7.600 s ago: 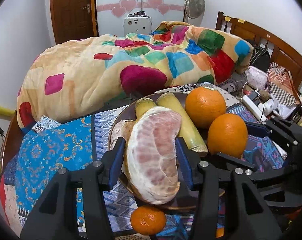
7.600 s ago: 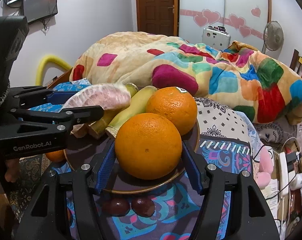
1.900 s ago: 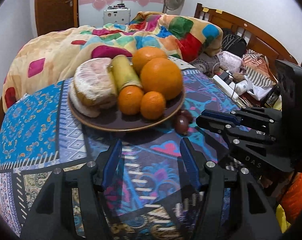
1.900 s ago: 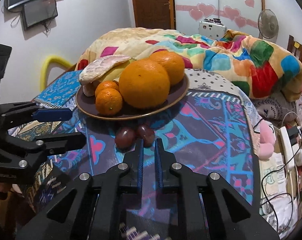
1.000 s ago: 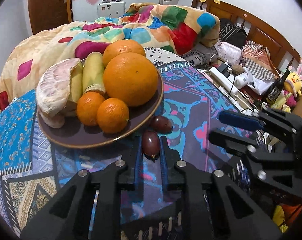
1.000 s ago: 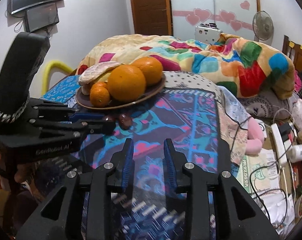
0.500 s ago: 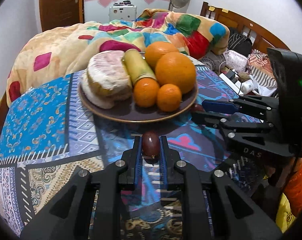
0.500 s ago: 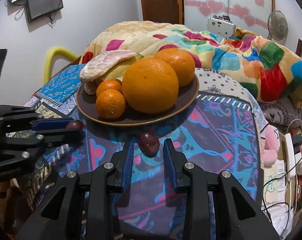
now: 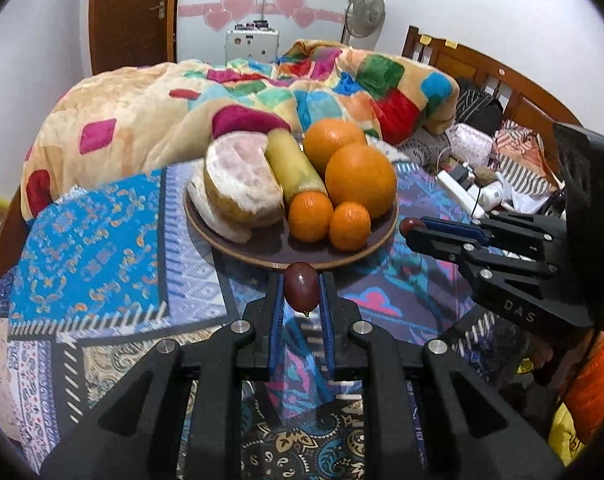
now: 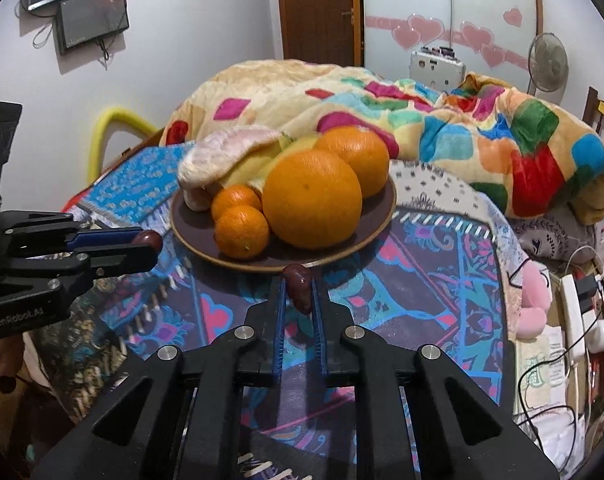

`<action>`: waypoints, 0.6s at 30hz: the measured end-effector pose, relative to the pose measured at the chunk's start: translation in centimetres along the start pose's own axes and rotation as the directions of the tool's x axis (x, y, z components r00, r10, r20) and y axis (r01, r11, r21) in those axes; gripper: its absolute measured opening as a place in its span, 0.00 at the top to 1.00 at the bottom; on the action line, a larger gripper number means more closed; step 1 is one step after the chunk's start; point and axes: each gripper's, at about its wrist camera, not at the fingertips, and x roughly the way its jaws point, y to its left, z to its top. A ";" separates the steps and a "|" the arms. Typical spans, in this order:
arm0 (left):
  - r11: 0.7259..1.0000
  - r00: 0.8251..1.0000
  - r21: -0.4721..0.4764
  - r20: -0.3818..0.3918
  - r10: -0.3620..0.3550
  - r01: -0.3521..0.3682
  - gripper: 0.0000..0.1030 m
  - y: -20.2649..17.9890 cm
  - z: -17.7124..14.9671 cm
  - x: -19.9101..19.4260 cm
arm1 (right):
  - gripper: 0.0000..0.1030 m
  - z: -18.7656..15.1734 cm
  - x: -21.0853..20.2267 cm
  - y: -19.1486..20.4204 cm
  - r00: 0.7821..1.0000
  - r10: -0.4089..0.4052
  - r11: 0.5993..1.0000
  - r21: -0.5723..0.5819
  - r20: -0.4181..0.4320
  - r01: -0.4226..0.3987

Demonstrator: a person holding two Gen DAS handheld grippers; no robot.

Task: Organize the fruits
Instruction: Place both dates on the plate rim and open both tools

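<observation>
Both pairs of jaws were closed, each on one small dark red fruit. Between the blue pads of the left gripper sat the first red fruit, held upright just in front of the brown plate. The right gripper pinched the second red fruit in the same way, near the front rim of the plate. On the plate lay two big oranges, two small mandarins, a peeled pomelo and a yellow-green banana. The plate stood on a bench covered with a patterned cloth. Behind the bench a colourful blanket was piled on a bed.
</observation>
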 end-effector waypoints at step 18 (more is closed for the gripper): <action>1.000 1.000 0.010 0.005 0.021 -0.021 0.84 1.0 2.0 2.6 | 0.89 1.7 1.7 1.3 1.000 0.003 0.999 -0.032 0.023 -0.002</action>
